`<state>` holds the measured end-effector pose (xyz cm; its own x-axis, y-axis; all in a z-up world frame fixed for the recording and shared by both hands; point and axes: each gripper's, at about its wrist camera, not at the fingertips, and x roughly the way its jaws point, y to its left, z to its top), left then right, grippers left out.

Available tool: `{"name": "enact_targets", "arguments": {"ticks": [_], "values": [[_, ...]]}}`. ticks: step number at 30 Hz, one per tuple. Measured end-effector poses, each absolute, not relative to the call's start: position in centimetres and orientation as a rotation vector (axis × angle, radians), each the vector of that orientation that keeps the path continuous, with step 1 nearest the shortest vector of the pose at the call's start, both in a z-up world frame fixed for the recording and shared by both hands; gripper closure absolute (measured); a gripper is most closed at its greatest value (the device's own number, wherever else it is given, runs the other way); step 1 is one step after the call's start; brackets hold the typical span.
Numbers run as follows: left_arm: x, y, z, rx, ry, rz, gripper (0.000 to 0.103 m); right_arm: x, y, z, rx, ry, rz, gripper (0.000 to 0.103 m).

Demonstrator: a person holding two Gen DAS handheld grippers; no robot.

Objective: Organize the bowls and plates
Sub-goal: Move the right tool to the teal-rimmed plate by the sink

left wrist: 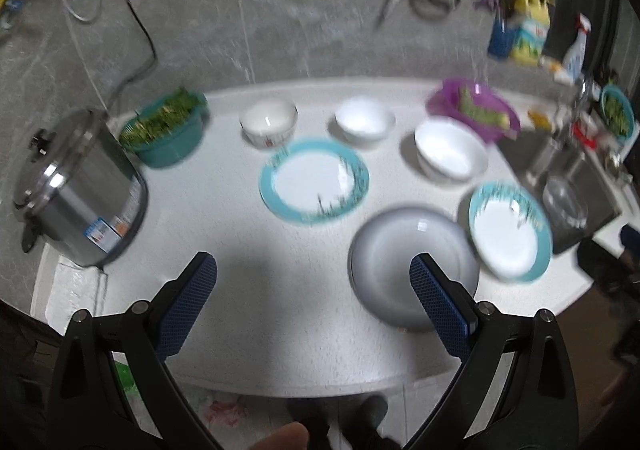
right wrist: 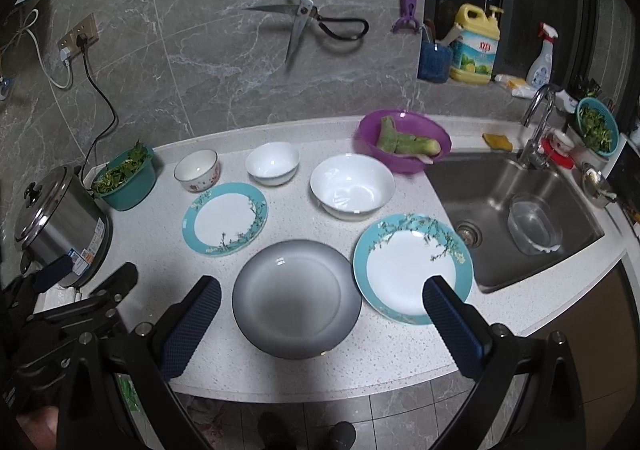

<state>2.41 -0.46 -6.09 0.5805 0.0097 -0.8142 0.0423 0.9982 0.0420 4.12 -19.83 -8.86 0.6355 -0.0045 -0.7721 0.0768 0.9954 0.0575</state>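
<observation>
Your left gripper (left wrist: pixel 313 272): jaws wide, empty (view blurred).
Your right gripper (right wrist: pixel 322 296): jaws wide, above the grey plate (right wrist: pixel 297 297).
Counter (right wrist: pixel 400 354): bears it.

A home kitchen: stone-tiled wall, steel sink (right wrist: pixel 516 210) with tap (right wrist: pixel 536 122), rice cooker (right wrist: pixel 60 226), hanging scissors (right wrist: pixel 308 22)
</observation>
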Motion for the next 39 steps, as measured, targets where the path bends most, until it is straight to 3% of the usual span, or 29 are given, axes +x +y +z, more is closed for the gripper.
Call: {"name": "enact_targets", "arguments": {"ticks": [4, 8, 12, 17, 24, 30, 36, 39], "values": [[3.7, 0.0, -11.9, 0.053, 1.091, -0.038, 0.005, 3.0, -23.4, -12.3, 0.195, 0.917, 0.019, 0.0], [4.5, 2.2, -16.4, -0.142, 1.167, -0.126, 0.006, 2.5, -27.0, -16.8, 0.402, 0.985, 0.092, 0.0], [5.7, 1.4, -18.6, 0.033, 1.102, -0.198, 0.005, 2.6, -28.3, -21.3, 0.57, 1.036, 0.105, 0.0], [10.2, 1.2, -21.8, 0.041, 1.227, -0.339, 0.005, 4.1, -27.8, -26.2, 0.766, 1.04, 0.093, 0.0], [16.4, 0.8, -25.4, 0.035, 1.285, -0.503, 0.017, 5.4, -28.4, -29.6, 0.941, 0.93, 0.024, 0.006], [18.6, -0.9, -27.5, 0.073, 1.327, -0.545, 0.041, 6.3, -29.0, -31.0, 0.972, 0.914, 0.01, 0.019], [20.3, -2.5, -28.3, 0.036, 1.342, -0.551, 0.041, 7.2, -30.1, -33.0, 1.013, 0.934, 0.049, 0.051], [20.5, -3.4, -28.6, 0.039, 1.35, -0.548, 0.041, 7.6, -30.8, -33.3, 1.022, 0.936, 0.095, 0.051]]}}
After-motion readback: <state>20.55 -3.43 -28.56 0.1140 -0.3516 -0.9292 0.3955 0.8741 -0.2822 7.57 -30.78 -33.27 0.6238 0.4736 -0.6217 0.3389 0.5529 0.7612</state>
